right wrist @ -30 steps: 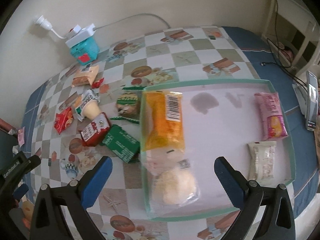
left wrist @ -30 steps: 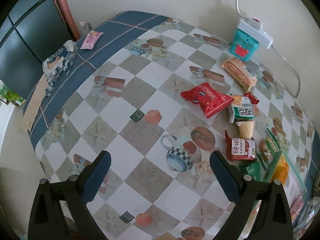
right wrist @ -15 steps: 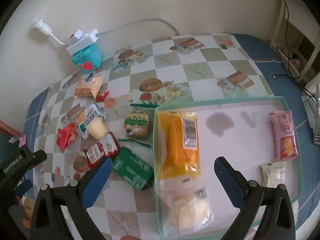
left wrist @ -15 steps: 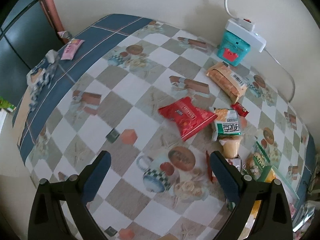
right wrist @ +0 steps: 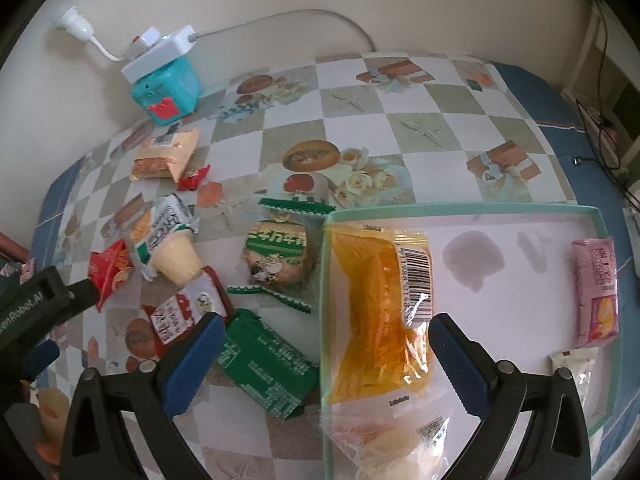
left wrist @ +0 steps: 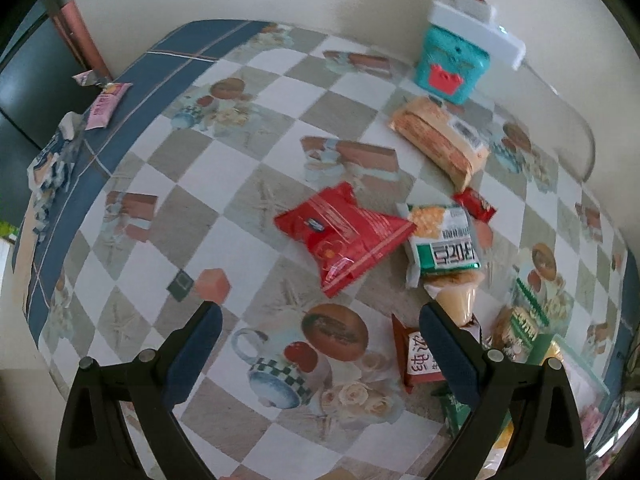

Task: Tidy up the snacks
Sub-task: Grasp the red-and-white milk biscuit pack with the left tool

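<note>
While both claws are held above the worktop (left wrist: 132, 264):
Left claw (left wrist: 316, 322): spread wide, nothing gripped; red packet (left wrist: 344, 240) seen just ahead of it.
Right claw (right wrist: 324, 334): spread wide, nothing gripped; orange packet (right wrist: 380, 320) seen between its fingers, lying in the tray (right wrist: 460, 209).
Loose snacks: green packet (right wrist: 266, 362) beside the tray's left wall.

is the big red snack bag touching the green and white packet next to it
Touching. In the left wrist view the right corner of the red snack bag lies against, and slightly over, the left edge of the green and white packet, with no tablecloth showing between them.
</note>
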### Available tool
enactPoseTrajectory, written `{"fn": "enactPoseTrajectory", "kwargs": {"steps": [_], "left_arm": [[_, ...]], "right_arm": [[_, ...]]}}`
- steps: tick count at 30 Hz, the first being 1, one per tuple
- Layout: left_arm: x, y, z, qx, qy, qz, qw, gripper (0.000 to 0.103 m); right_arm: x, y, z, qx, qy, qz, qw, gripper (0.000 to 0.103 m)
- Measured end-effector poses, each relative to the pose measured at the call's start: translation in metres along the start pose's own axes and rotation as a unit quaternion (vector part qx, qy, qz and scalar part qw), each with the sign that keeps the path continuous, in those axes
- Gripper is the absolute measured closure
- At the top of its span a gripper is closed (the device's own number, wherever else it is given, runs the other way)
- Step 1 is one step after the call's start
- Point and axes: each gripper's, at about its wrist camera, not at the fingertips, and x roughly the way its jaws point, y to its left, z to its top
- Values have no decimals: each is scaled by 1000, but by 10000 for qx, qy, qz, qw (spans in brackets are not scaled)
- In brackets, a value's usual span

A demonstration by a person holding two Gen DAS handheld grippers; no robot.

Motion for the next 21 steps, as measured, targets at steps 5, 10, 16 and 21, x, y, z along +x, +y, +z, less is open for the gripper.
{"fn": "enactPoseTrajectory", "kwargs": {"steps": [5,10,16,21], "left_arm": [[8,-14,-4,203,48,38,9998,4],[14,-25,-9,198,179,-210,9994,4],[17,-46,-17,473,150,-384,9980,4],[28,-64,-26,679,292,-374,9966,4]], "right_arm": [[5,-5,2,34,66,-213,9997,0],[4,-11,5,28,63,-359,9993,0],[3,-28,8,179,91,-439,9988,0],[4,-41,9,334,126,-411,9985,0]]}}
